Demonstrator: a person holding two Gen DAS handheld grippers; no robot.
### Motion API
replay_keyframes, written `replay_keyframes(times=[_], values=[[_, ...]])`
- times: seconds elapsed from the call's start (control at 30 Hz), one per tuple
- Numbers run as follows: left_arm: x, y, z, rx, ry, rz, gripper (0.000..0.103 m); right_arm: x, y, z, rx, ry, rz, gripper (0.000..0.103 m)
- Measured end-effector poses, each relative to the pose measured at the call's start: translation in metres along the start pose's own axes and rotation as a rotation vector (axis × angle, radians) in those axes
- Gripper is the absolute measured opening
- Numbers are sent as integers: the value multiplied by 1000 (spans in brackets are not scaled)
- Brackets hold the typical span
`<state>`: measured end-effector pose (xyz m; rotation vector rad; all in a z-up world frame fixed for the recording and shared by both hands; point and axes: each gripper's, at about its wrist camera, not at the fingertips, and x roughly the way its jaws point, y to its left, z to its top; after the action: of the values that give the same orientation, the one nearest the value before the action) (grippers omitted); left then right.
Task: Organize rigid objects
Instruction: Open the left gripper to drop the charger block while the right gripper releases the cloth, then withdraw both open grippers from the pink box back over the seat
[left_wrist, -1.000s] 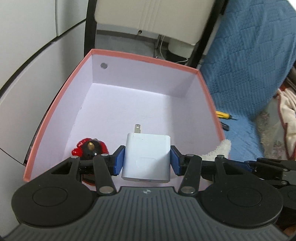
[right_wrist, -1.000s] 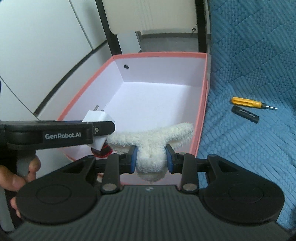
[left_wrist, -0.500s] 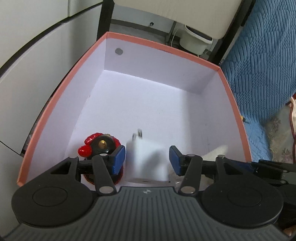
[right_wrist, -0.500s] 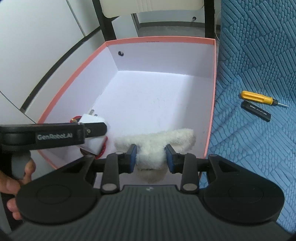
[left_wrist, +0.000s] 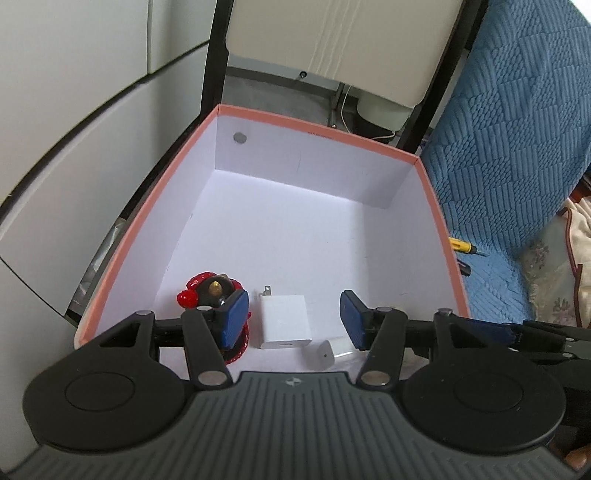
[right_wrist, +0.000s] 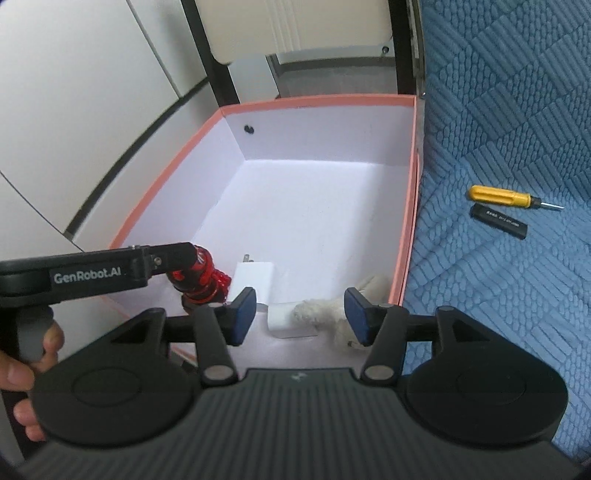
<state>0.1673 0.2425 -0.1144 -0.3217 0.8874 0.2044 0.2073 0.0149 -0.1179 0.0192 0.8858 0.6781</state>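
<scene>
Left gripper (left_wrist: 291, 319) jaws just opened, nothing held; white charger (left_wrist: 283, 322) lies free inside pink box (left_wrist: 441, 236), near wall. Right gripper (right_wrist: 299, 315) opened too, empty over box; screwdriver (right_wrist: 504, 197) right of box, axis crosswise, nearer right hand.

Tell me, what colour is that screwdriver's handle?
Yellow-orange. The screwdriver lies on the blue cover; the right wrist view shows it best.

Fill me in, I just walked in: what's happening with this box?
A person is sorting items into the pink box with two handheld tongs. The left tongs and right tongs have just been opening, and nothing is gripped. The white charger and fluffy toy lie inside; a yellow screwdriver waits outside.
</scene>
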Motion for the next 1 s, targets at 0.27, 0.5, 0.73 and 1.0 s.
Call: replay_keyframes(times=[0.27, 0.5, 0.73, 1.0], values=[[-36, -26, -10, 32, -44, -13, 61, -37, -8, -11, 0, -55, 0, 55], [-56, -58, -22, 70, -53, -48, 61, -69, -27, -23, 34, -92, -22, 55], [-71, -92, -36, 111, -72, -98, 61, -105, -44, -37, 31, -157, -76, 55], [-87, -125, -55, 146, -91, -136, 61, -140, -70, -63, 79, -191, -135, 55]])
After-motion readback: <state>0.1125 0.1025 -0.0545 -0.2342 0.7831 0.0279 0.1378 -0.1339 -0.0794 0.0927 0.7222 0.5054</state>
